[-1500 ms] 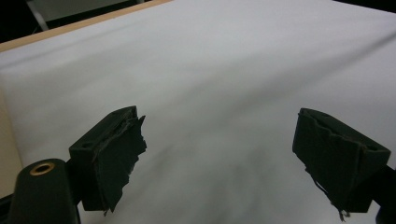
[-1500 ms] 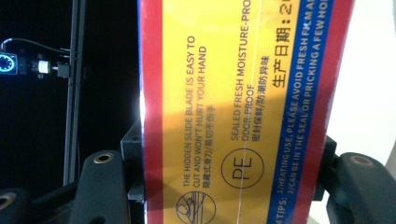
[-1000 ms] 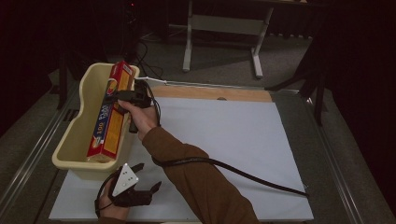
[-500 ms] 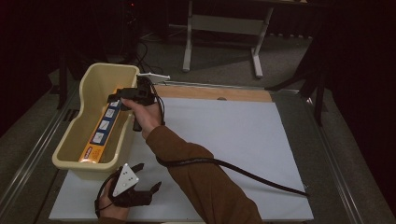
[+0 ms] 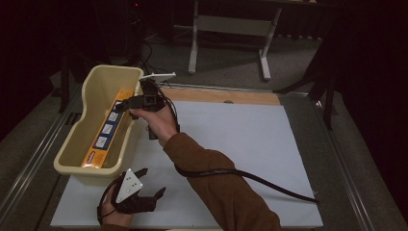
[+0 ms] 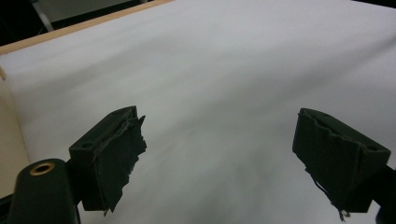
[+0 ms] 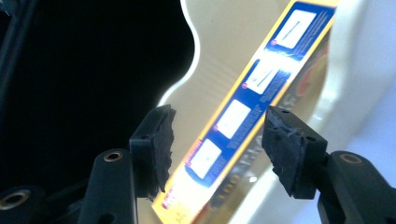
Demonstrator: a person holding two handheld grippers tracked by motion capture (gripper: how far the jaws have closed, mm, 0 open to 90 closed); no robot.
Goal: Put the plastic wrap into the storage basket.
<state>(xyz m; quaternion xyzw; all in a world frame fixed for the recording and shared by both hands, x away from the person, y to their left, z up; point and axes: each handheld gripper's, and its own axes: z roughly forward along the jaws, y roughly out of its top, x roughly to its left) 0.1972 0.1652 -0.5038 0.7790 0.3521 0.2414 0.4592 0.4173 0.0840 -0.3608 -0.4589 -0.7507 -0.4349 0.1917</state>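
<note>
One yellow box (image 5: 107, 129) flat in tub (image 5: 77, 144), below spread, empty right tongs (image 5: 126, 104), closing a bit, left tongs (image 5: 153, 184) spread.

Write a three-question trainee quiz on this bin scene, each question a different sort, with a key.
1. True or false: the long yellow-and-blue cardboard box lies inside the cream plastic bin.
2. Which gripper hovers over the bin? A. left gripper B. right gripper
3. Fill in: the left gripper's jaws stand ____ over the white paper sheet.

Key: 1 true. 2 B; its jaws, just closing somewhat, have nothing between them. 3 open.
</note>
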